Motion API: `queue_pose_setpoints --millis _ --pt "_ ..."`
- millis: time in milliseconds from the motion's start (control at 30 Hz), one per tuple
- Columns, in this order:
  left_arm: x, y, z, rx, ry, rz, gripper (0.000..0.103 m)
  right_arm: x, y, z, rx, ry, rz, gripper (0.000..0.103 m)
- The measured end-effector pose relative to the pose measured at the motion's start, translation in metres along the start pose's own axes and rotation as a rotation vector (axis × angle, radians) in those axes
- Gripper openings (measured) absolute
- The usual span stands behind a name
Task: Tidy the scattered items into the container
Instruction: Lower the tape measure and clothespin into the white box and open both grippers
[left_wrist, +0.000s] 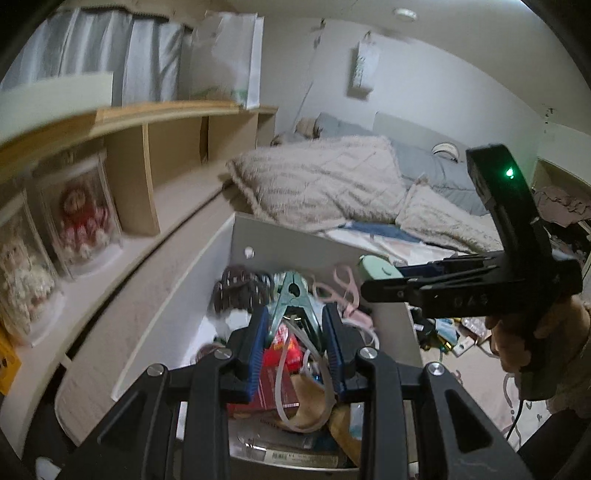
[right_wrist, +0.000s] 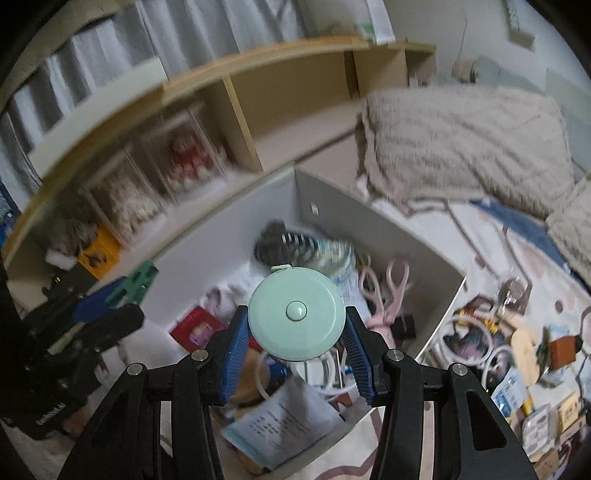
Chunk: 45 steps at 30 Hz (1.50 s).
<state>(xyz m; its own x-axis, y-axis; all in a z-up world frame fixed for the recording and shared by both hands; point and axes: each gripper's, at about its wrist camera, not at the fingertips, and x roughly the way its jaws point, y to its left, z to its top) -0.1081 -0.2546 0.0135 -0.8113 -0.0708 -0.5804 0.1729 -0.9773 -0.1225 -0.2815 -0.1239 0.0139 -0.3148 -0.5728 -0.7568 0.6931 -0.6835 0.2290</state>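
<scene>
My left gripper (left_wrist: 294, 322) is shut on a green spring clamp (left_wrist: 292, 299) and holds it over the white box (left_wrist: 177, 295), which is full of small items. My right gripper (right_wrist: 295, 325) is shut on a round mint-green tape measure (right_wrist: 295, 312) and holds it above the same box (right_wrist: 439, 325). The right gripper with the tape measure (left_wrist: 380, 271) also shows in the left wrist view, over the box's right side. The left gripper with the clamp (right_wrist: 135, 282) shows at the left of the right wrist view. Pink scissors (right_wrist: 391, 291) lie in the box.
Several loose items lie scattered on the floor (right_wrist: 517, 354) right of the box. A wooden shelf (left_wrist: 155, 177) with boxed dolls stands to the left. A bed with a beige blanket (left_wrist: 321, 181) is behind the box.
</scene>
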Motion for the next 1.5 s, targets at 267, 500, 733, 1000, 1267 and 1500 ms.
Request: queue_pose_setpoints --millis 267,500,733,1000,1267,1500 --pt "0.019 0.001 -0.021 -0.044 0.098 0.013 0.030 0.044 -0.009 -0.007 0.034 0.100 -0.012 0.050" --pt "0.024 -0.004 -0.036 -0.031 0.149 0.025 0.030 0.071 -0.011 -0.010 0.015 0.141 -0.059 0.050" --pt "0.028 -0.004 -0.044 -0.040 0.207 0.047 0.030 0.079 -0.009 -0.012 0.023 0.164 -0.069 0.050" --pt "0.020 -0.009 -0.049 -0.012 0.270 0.067 0.030 0.074 -0.004 -0.014 0.032 0.159 -0.096 0.071" --pt "0.009 -0.024 -0.053 0.044 0.288 0.061 0.030 0.063 -0.004 -0.014 0.052 0.140 -0.073 0.071" --pt "0.021 -0.037 -0.052 0.140 0.335 0.057 0.030 0.058 -0.004 -0.014 0.073 0.136 -0.053 0.071"
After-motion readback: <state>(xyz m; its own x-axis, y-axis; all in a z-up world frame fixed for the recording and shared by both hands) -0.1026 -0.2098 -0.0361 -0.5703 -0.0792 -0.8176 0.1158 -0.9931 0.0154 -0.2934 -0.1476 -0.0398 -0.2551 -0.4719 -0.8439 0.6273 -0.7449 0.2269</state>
